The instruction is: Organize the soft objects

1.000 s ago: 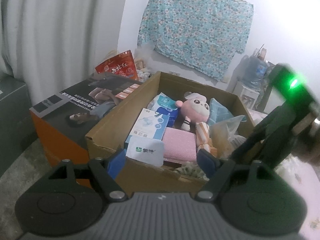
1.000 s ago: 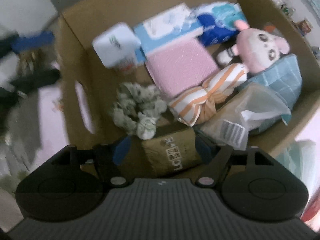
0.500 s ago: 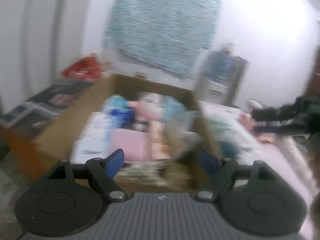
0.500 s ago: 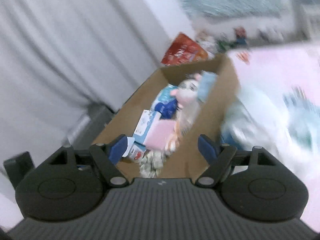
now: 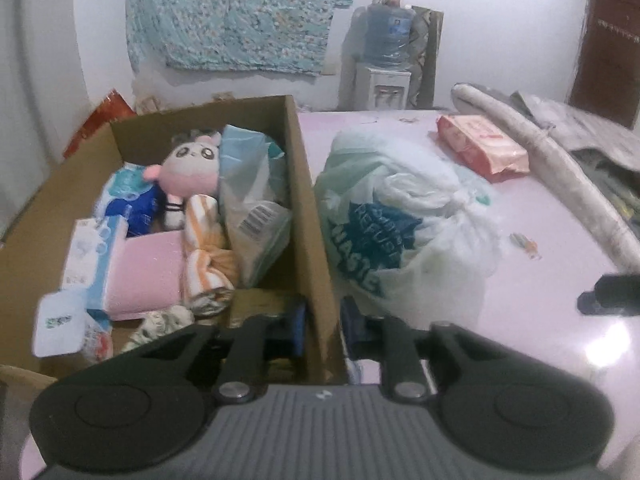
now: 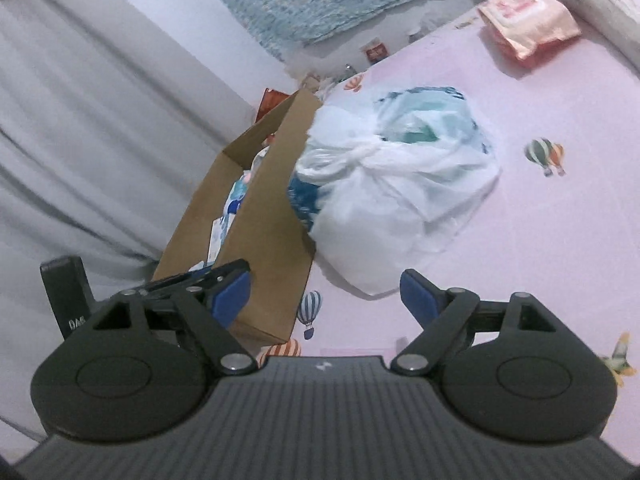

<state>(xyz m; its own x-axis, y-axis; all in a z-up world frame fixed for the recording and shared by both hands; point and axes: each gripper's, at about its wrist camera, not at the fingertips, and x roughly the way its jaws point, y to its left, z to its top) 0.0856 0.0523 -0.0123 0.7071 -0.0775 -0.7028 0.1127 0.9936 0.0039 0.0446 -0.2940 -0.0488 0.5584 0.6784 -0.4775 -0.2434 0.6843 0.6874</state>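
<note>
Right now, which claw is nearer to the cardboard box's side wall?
Left. The left claw is clamped on the cardboard box wall, one pad inside, one outside. The right claw is open just off the box's corner, facing the white plastic bag.

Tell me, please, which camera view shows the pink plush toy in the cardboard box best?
The left wrist view: it looks down into the cardboard box, showing the pink plush toy whole, face included. In the right wrist view the box wall hides it.
</note>
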